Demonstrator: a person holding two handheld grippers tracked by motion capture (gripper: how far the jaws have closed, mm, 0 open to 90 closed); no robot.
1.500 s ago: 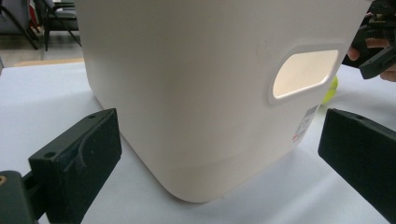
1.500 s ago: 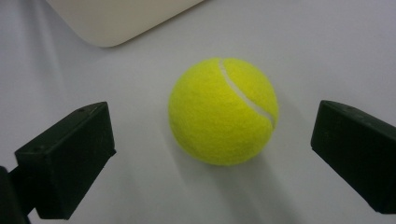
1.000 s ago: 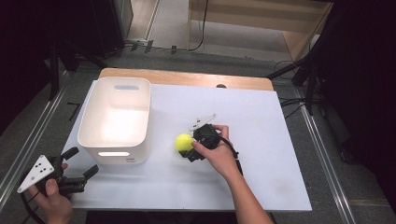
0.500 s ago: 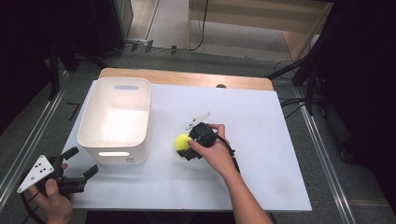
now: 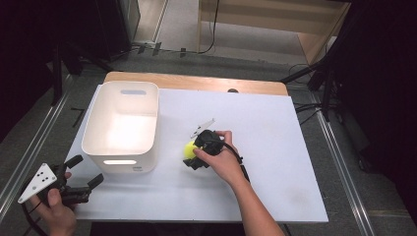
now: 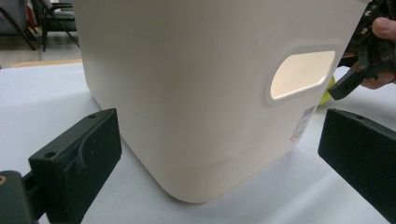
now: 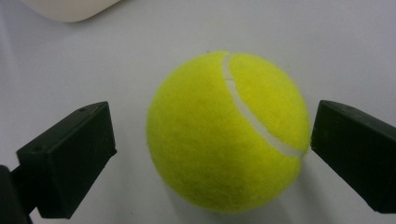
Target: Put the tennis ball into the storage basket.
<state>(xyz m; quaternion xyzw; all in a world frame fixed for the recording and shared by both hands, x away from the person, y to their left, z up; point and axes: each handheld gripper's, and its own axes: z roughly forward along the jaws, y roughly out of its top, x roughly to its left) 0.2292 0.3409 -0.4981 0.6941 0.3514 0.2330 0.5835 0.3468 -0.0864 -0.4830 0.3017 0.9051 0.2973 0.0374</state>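
Right, from the high view my right gripper (image 5: 193,156) is down on the white table (image 5: 275,147), jaws spread around the yellow tennis ball (image 5: 189,149), which sits just right of the white bin (image 5: 123,128). My right hand (image 5: 221,157) is wrapped over the tool. Over at the near left corner, my left gripper (image 5: 83,173) hangs at the table edge in my left hand (image 5: 54,209), jaws wide apart, holding nothing, its grey plate tilted out to the side.

Now the left gripper view: my two black jaws stand far apart at the bottom corners, nothing between them but air. Straight ahead looms the bin's (image 6: 196,84) near wall with its glowing handle slot. Off at the top right I catch the right gripper (image 6: 348,84) and a sliver of the ball (image 6: 329,88) peeking past the bin's corner.

And the right gripper view: the ball (image 7: 229,130) is dead centre on the table, white seam curving across it. My jaws flank it, open; the right one is at the felt, whether touching I cannot tell, while the left stands clear with a gap. No squeeze on it yet. The bin's (image 7: 70,9) rounded corner shows at the top left.
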